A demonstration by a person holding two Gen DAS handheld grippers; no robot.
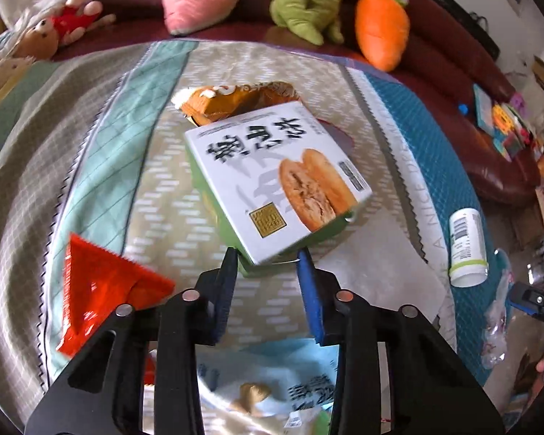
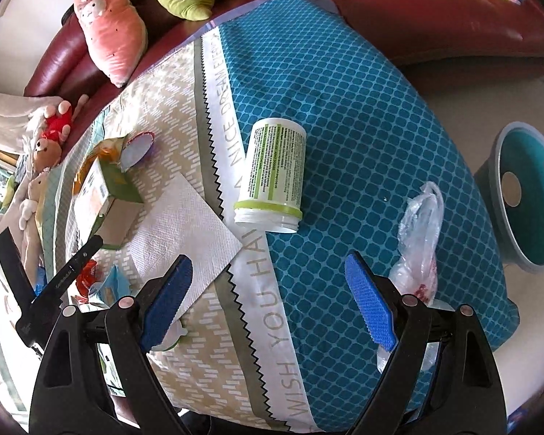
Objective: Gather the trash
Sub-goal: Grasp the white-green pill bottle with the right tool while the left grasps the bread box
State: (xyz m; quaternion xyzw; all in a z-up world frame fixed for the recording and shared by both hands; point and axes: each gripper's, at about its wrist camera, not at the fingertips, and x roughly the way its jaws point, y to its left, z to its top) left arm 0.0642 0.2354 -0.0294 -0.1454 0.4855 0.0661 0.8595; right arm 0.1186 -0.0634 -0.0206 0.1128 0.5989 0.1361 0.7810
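Observation:
A white pastry box point(image 1: 272, 174) with green sides lies tilted on the patchwork cloth. My left gripper point(image 1: 267, 253) is shut on its near corner, a pad against each side. In the right wrist view the same box point(image 2: 101, 195) shows at the left with a left finger against its lower end. My right gripper point(image 2: 268, 264) hangs open over the cloth, nothing between its blue pads. Ahead of it a white bottle point(image 2: 272, 170) lies on its side, a clear plastic bag point(image 2: 417, 239) to the right and a paper napkin point(image 2: 185, 224) to the left.
A red wrapper point(image 1: 101, 282), an orange-brown snack packet point(image 1: 235, 98) and a light blue wrapper point(image 1: 272, 380) lie around the box. Plush toys point(image 1: 380, 25) sit on the dark red sofa behind. A teal bin point(image 2: 526, 195) stands on the floor past the cloth's right edge.

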